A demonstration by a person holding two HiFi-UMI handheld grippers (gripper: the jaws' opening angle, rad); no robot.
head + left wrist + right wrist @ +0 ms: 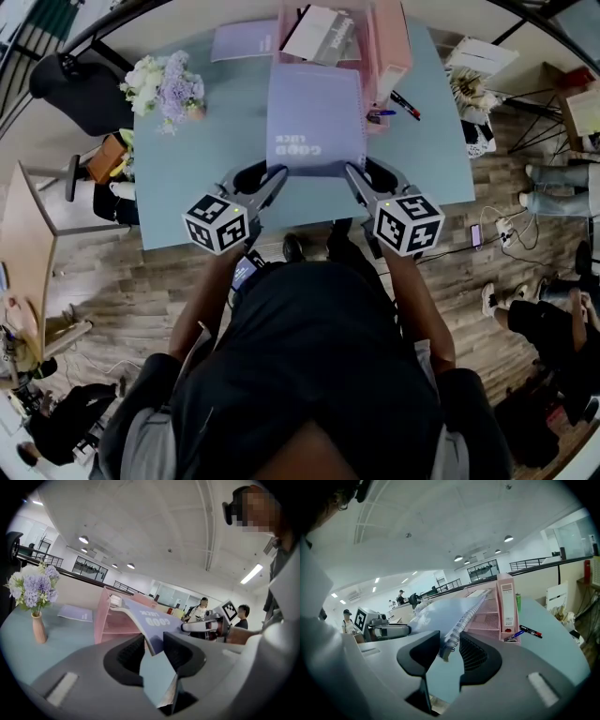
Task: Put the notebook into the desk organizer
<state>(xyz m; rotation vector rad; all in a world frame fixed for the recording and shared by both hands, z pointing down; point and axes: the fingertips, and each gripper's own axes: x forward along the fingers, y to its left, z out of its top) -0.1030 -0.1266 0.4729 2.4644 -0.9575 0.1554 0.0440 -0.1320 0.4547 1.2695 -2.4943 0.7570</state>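
Observation:
A purple spiral notebook [314, 117] printed "GOOD LUCK" hangs tilted over the blue-grey table [187, 187], its far edge toward the pink desk organizer [283, 37]. My left gripper [274, 178] is shut on its near left corner. My right gripper [354, 178] is shut on the near right corner, at the spiral binding. In the left gripper view the notebook [152, 623] runs from between my jaws [153, 648] up to the organizer [105, 616]. The right gripper view shows the wire coil of the notebook [436, 611] between my jaws [450, 648], with the organizer [487, 611] behind.
A pink binder [392, 42] stands at the organizer's right side, with pens [398, 105] lying beside it. A second purple notebook [242, 42] lies flat at the far left. A vase of flowers [167, 89] stands on the table's left part. People stand around the room.

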